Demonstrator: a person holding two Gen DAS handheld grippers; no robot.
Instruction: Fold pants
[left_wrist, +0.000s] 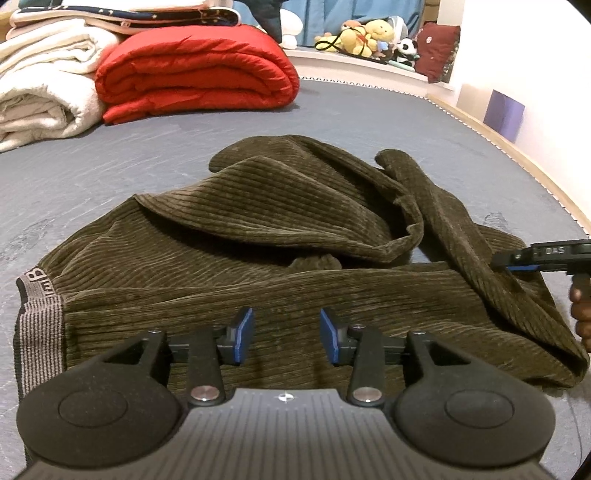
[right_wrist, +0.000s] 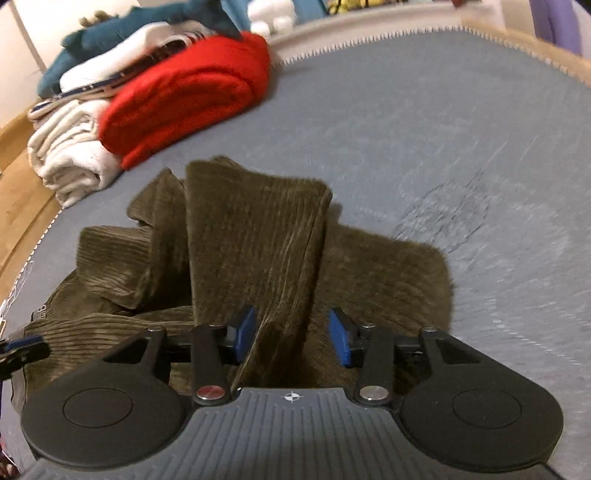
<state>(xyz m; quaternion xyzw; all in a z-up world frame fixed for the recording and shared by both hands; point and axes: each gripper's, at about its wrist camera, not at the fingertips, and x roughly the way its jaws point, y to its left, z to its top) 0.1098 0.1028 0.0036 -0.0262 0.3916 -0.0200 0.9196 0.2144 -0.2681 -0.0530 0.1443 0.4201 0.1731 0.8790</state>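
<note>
Corduroy pants on bed; L gripper, R gripper tilted down, jaws apart.

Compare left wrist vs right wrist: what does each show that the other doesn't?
Left wrist only: the striped waistband, the stuffed toys on the far ledge, and a hand holding the right gripper at the pants' right edge.
Right wrist only: a pant leg rising between the right gripper's open fingers.
Both: the brown corduroy pants on the grey surface and the red folded quilt.
</note>
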